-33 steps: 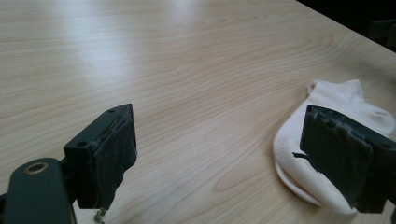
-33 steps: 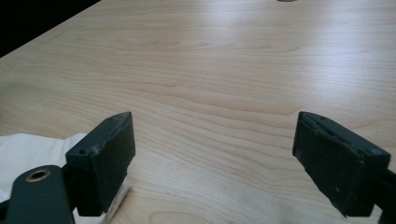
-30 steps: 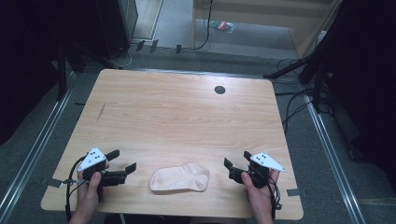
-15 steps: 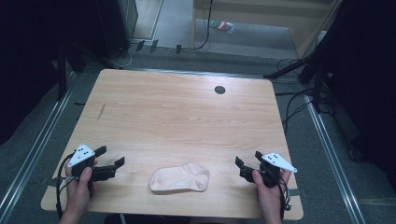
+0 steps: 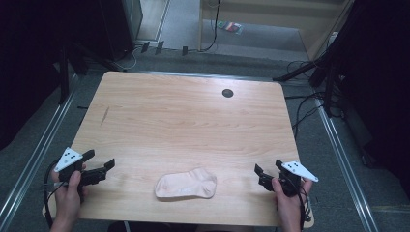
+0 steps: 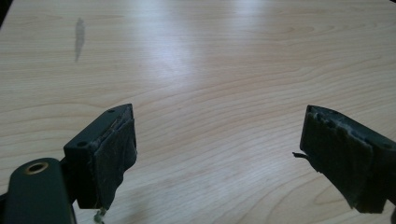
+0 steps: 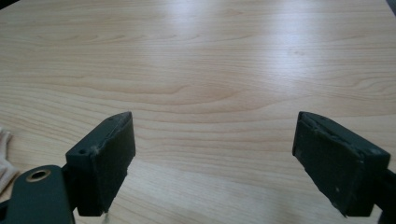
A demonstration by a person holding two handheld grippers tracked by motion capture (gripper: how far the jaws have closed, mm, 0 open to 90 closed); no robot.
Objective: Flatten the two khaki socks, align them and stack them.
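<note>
A pale pink sock (image 5: 186, 183) lies flat near the front edge of the wooden table (image 5: 193, 125), toe to the right. My left gripper (image 5: 100, 158) is held at the front left corner, well left of the sock, and stands open with nothing between its jaws (image 6: 219, 140). My right gripper (image 5: 268, 166) is at the front right, apart from the sock's toe, and is also open and empty (image 7: 215, 140). A sliver of the sock (image 7: 3, 158) shows at the left edge of the right gripper view.
A round dark cable hole (image 5: 227, 93) sits at the table's back right. A dark streak (image 5: 105, 114) marks the wood on the left and shows as the same streak (image 6: 79, 32) in the left gripper view. Cables (image 5: 309, 101) and stands surround the table on the floor.
Both grippers have drawn outward from the sock, the left one to the left and the right one to the right. The sock has not moved.
</note>
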